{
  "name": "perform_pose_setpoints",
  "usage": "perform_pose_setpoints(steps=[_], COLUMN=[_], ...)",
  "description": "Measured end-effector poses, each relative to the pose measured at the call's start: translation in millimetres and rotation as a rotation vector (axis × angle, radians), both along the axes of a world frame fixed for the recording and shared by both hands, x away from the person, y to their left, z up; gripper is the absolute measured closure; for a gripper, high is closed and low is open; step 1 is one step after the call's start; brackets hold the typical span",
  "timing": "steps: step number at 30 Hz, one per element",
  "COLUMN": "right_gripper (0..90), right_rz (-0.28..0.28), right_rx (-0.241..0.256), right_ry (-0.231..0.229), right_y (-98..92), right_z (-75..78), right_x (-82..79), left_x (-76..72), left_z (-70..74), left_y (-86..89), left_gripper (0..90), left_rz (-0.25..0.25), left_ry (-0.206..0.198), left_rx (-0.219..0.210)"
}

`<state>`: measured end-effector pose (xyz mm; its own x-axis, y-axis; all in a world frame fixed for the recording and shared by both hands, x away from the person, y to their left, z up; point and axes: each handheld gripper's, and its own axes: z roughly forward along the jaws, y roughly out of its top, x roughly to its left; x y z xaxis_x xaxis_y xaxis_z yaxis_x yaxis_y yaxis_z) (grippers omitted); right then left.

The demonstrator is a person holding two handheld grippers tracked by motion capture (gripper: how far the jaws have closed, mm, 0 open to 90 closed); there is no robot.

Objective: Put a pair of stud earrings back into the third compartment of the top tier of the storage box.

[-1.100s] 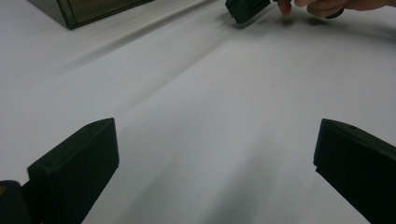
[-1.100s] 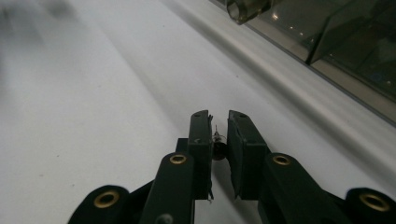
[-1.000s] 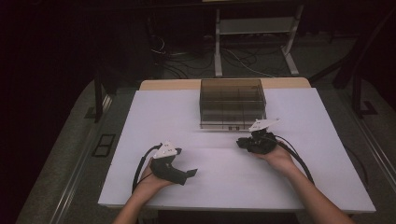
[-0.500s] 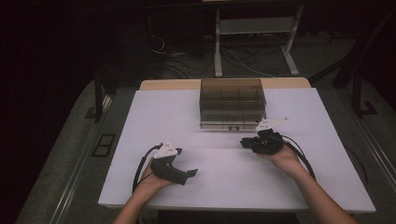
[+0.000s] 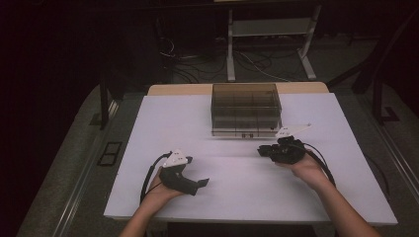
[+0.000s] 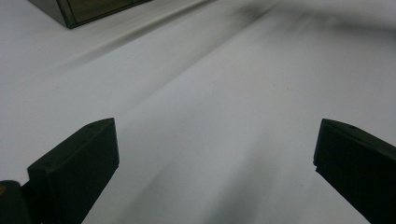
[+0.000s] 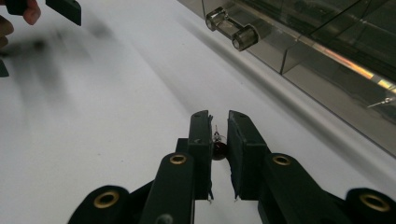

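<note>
The small dark red item [image 7: 218, 150] pinched between the right gripper's [image 7: 218, 122] jaws was mostly hidden by them and too small to identify, while the clear box [image 7: 327, 51] at two o'clock and the other gripper [image 7: 56, 10] at eleven o'clock were cut off by the picture's edges.

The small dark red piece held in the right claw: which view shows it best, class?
The right gripper view: the small dark red piece sits close-up between the right claw's black jaws. In the high view the piece cannot be made out.

Dim room, dark surroundings, white table [image 5: 237, 197] lit, streaky motion blur, soft shadows
</note>
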<state>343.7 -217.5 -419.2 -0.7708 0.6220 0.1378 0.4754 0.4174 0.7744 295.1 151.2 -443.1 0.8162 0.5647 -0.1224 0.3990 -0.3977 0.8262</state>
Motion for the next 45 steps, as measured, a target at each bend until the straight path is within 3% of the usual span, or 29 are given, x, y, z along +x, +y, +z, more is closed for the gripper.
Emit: perform_pose_setpoints(steps=[26,45], right_gripper=[78.7,78.6], right_rz=[0.009,-0.013], right_rx=[0.024,0.04], right_ry=[-0.01,-0.045], right_y=[-5.5,-12.2], right_z=[13.9,40.8], right_x=[-4.2,2.1], left_x=[-0.5,-0.4], left_z=[0.1,0.0], left_y=[-0.3,0.3], left_gripper=[0.0,0.0], left_rz=[0.002,0.005], left_ry=[0.0,-0.005], left_rx=[0.001,0.002])
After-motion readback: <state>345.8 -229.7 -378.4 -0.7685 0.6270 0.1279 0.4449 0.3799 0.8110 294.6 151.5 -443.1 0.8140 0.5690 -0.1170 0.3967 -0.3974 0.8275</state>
